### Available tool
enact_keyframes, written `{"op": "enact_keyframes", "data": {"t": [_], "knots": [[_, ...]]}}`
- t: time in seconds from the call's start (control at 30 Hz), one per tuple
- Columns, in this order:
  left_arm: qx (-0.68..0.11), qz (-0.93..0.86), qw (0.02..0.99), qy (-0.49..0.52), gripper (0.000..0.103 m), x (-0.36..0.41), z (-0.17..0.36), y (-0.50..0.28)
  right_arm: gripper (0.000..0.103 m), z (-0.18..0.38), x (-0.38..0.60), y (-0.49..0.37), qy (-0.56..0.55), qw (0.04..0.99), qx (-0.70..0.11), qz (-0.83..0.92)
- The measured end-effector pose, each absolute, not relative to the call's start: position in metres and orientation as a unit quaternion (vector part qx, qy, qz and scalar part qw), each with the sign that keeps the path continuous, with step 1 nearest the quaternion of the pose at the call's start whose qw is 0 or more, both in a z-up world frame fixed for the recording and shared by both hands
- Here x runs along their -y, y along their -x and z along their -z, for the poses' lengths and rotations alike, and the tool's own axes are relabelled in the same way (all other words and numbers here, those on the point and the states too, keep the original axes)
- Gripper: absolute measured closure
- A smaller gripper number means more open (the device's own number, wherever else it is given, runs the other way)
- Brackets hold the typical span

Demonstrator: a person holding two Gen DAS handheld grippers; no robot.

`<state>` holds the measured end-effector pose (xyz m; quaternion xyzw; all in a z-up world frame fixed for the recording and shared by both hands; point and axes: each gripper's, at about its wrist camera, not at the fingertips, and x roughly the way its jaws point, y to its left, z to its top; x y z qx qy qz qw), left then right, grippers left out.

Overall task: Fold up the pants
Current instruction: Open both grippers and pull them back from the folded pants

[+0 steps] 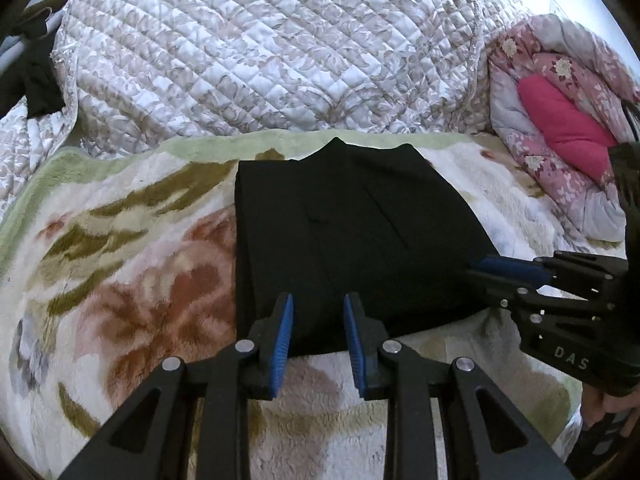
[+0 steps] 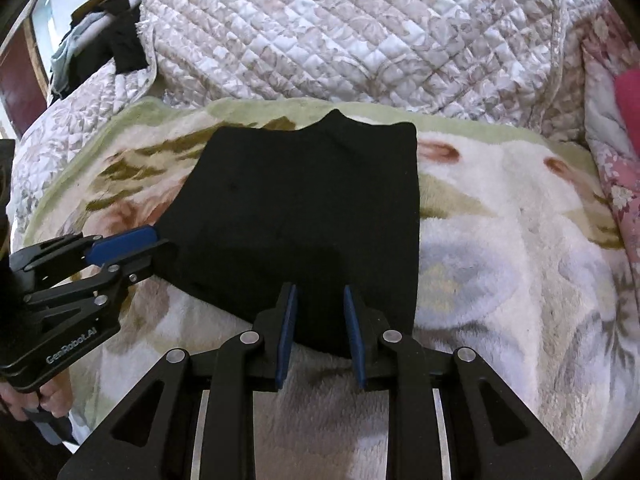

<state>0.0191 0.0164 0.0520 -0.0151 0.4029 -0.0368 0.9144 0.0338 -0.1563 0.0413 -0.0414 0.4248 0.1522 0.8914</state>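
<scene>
Pants (image 1: 352, 232), black, already folded into a compact block, lie flat on the floral fleece blanket (image 1: 132, 264) on the bed, in front of the quilted cover (image 1: 260, 48) and pink bedding (image 1: 560, 120). Left claw (image 1: 316, 332) is spread at the near hem, pinching nothing; right claw (image 2: 318, 332) is likewise spread at its near edge, empty. For the next fold, probably best to bite both near corners evenly, lift together and keep edges aligned so layers don't slide.

pants (image 1: 352, 232) on blanket (image 1: 132, 280) | quilt (image 1: 260, 48) behind
</scene>
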Motion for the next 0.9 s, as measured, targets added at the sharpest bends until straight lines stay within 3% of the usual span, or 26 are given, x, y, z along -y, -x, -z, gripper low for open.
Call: {"op": "enact_keyframes", "data": {"t": [0.7,0.8,0.9], "knots": [[-0.406,0.046,0.912,0.035,0.071,-0.024,-0.054,-0.017,0.071,-0.045,0.178,-0.038,-0.025,0.892,-0.428,-0.144],[-0.401,0.040,0.915,0.028,0.058,-0.023,-0.058,-0.012,0.070,-0.050,0.179,-0.034,-0.016,0.897,-0.419,-0.141],[-0.403,0.036,0.914,0.026,0.056,-0.022,-0.059,-0.007,0.070,-0.055,0.177,-0.029,-0.008,0.901,-0.408,-0.146]]}}
